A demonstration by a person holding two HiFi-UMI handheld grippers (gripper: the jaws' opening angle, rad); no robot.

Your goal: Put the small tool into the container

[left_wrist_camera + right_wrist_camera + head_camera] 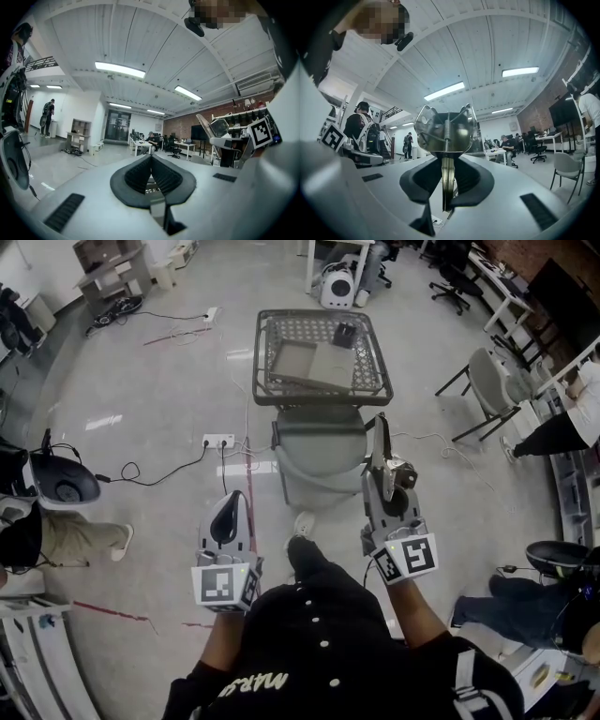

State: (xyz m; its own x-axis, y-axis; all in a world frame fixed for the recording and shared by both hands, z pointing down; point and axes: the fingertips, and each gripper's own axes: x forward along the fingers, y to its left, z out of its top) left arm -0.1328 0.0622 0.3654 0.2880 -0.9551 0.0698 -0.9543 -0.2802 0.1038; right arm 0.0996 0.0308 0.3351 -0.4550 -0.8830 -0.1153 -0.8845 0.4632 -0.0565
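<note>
Metal utensil (pixel 445 132) — long axis forward, apparently

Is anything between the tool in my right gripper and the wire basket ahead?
Nothing visible is. The right gripper is shut on the metal tool, and the wire basket stands ahead with its top open. A flat board and a small dark item lie inside, beside bare mesh.

Bright ceiling lights (pixel 120 69), fisheye edges, blurred foreground

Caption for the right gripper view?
Right gripper shut on a shiny metal spring tool, pointing up at the white ceiling.
</note>
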